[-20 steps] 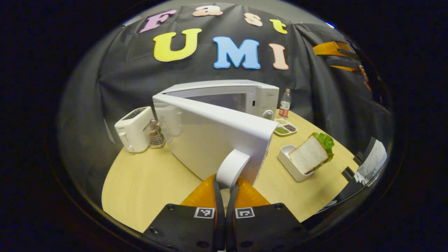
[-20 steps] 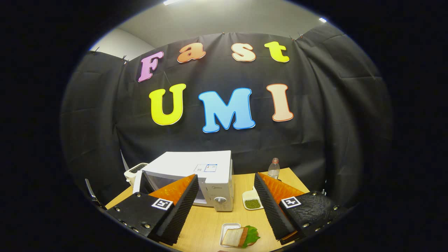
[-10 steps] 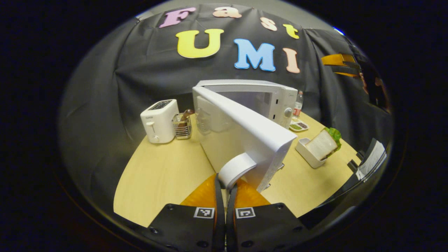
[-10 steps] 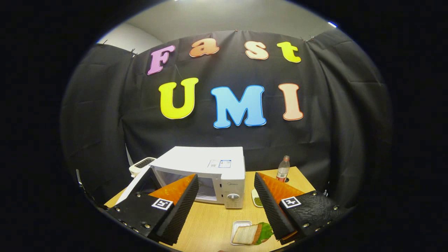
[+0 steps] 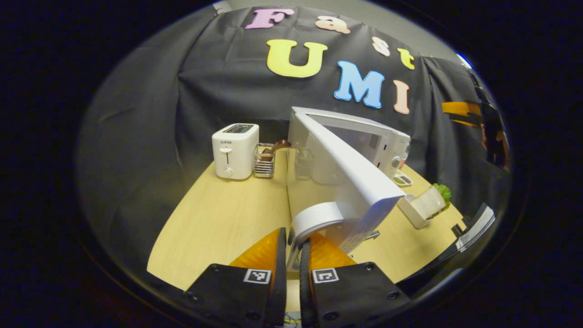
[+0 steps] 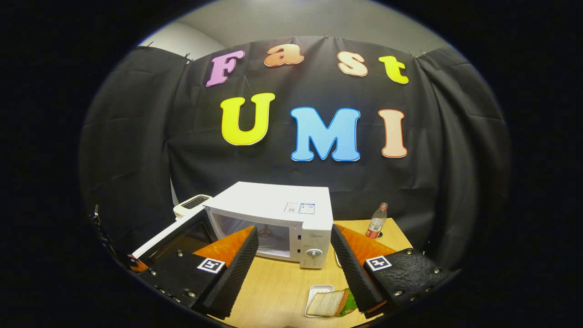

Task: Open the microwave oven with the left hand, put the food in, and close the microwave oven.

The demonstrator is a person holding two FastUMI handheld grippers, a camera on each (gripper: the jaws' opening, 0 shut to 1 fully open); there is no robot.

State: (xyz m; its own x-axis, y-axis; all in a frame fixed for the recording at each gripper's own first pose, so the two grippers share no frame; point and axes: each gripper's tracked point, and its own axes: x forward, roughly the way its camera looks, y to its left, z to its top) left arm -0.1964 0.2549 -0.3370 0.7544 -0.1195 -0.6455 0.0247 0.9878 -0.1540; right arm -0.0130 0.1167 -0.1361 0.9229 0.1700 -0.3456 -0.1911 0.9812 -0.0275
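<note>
In the left gripper view, a toaster (image 5: 235, 151) and a wire rack (image 5: 263, 160) are standing on the bench (image 5: 218, 228), ahead and left of the left hand-held gripper (image 5: 293, 237). That hand-held gripper is clenching the door handle (image 5: 316, 217) of the microwave oven (image 6: 282, 218), whose door (image 5: 350, 182) is standing swung open. Right of it, the sandwich (image 5: 428, 203) is sitting in a white tray (image 5: 410, 214). In the right gripper view, the right hand-held gripper (image 6: 294, 241) is hanging released, with the sandwich just below it.

The left hand-held gripper (image 5: 293, 237) has its two fingers drawn nearly together, pinching the door handle (image 5: 316, 218). The right hand-held gripper (image 6: 294, 255) is held high — fingers spread wide apart, nothing between them.
</note>
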